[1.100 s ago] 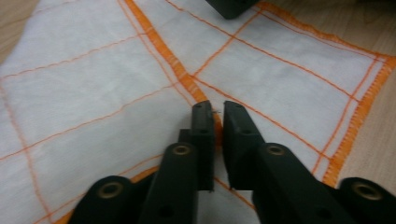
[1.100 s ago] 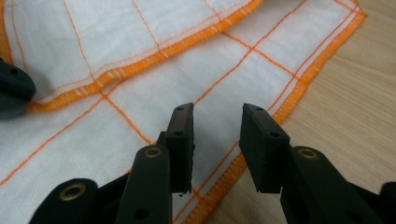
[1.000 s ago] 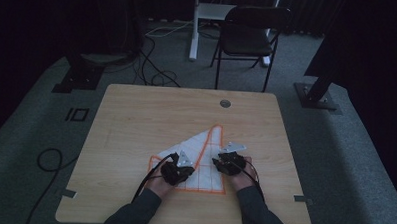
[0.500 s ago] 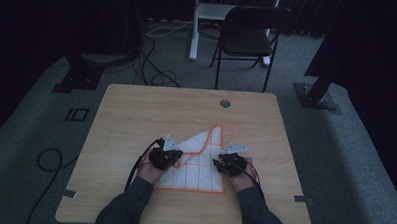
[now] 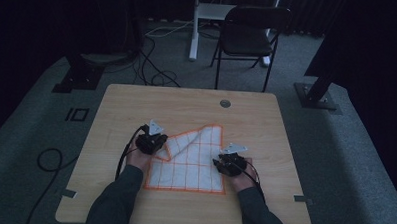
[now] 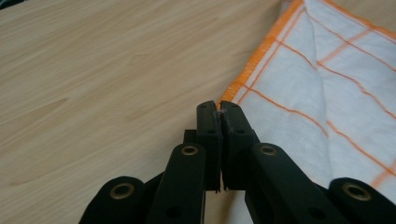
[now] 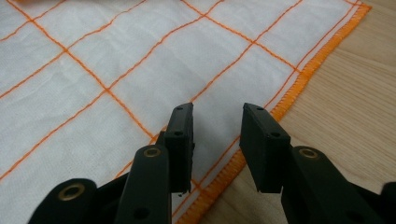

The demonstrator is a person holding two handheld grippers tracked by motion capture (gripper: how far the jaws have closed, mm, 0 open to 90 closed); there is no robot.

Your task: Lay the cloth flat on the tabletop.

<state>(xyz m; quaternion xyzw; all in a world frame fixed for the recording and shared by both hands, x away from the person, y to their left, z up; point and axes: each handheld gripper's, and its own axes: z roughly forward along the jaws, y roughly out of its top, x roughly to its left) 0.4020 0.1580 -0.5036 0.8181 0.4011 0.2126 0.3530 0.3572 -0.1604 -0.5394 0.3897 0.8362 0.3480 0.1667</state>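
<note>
While the white cloth with orange grid lines [image 5: 187,164] lies on the near half of the wooden worktop [image 5: 266,119], its left corner is folded over onto the cloth. The left hand-held gripper [image 6: 219,108] has its jaws pressed together on the orange-stitched hem at that folded corner, as the left gripper view shows. The right hand-held gripper [image 7: 217,122] sits over the cloth's right edge with its jaws parted; cloth lies beneath the gap, and nothing is clamped between them. In the high view, both grippers flank the cloth, left [image 5: 158,143] and right [image 5: 224,165].
</note>
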